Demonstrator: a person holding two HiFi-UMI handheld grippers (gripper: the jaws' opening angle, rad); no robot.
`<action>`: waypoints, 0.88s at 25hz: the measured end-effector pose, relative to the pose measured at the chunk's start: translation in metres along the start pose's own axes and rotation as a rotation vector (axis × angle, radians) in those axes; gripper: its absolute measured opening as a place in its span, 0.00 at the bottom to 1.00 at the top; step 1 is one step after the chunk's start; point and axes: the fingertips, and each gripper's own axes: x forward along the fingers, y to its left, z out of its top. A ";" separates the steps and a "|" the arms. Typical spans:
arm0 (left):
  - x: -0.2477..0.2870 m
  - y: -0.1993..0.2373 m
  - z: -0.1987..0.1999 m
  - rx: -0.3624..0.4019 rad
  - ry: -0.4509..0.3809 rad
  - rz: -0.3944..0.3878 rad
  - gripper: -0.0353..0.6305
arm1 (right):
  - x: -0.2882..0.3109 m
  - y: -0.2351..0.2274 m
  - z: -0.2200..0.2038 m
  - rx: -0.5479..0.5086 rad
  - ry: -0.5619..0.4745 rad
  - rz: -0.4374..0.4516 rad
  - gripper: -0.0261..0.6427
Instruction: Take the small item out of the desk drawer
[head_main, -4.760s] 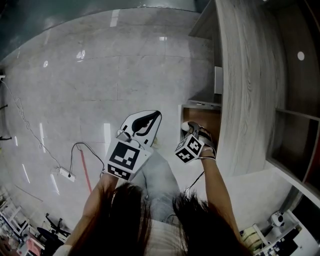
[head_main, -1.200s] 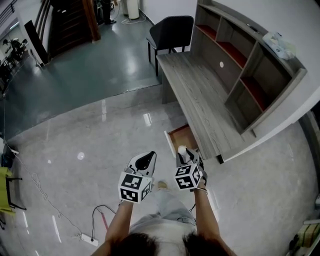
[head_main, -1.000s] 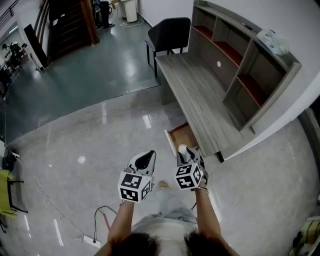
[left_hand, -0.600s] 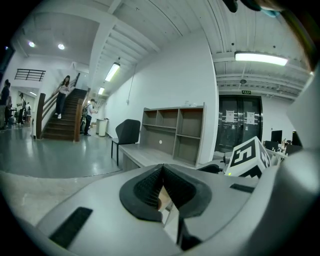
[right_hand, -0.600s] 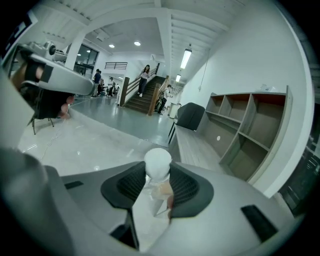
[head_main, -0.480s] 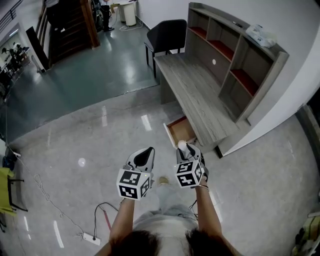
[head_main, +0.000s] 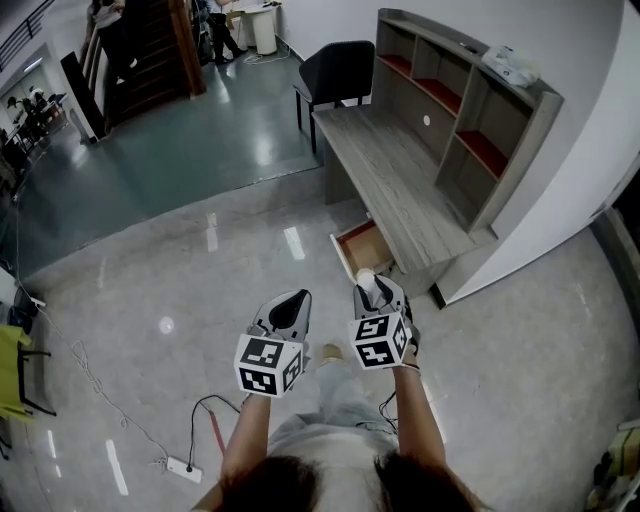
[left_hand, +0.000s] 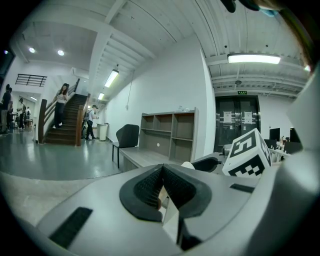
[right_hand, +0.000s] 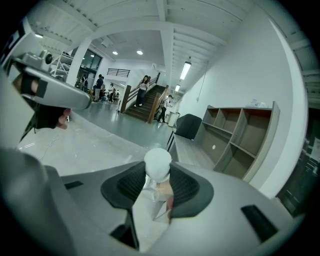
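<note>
We have backed farther from the drawer (head_main: 358, 247); right fingers (right_hand: 127, 186) clamp a white round-topped item (right_hand: 157, 163); left fingers (left_hand: 142, 192) pressed together, empty.

— What can't you make out from there?

— I only get the rounded top of the small white item (right_hand: 157, 162). Its lower part is buried between the pads of the right gripper (right_hand: 158, 174). In the head view the drawer (head_main: 364, 245) runs partly under the desk top (head_main: 390, 175), so I can't tell what lies inside.

— Anything else?

— The pale bundle (head_main: 505, 65) on top of the shelf unit (head_main: 515, 140) is too small for me to name. The people (left_hand: 63, 97) on the stairs (left_hand: 67, 131) are tiny figures, nothing more.
</note>
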 end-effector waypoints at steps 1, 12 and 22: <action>-0.004 -0.002 0.000 0.001 -0.001 -0.001 0.08 | -0.005 0.002 0.001 -0.001 -0.003 0.000 0.28; -0.030 -0.022 0.009 0.011 -0.027 -0.018 0.08 | -0.046 0.013 0.015 -0.021 -0.049 -0.005 0.28; -0.025 -0.035 0.012 0.019 -0.032 -0.024 0.08 | -0.064 0.009 0.019 -0.023 -0.072 0.002 0.28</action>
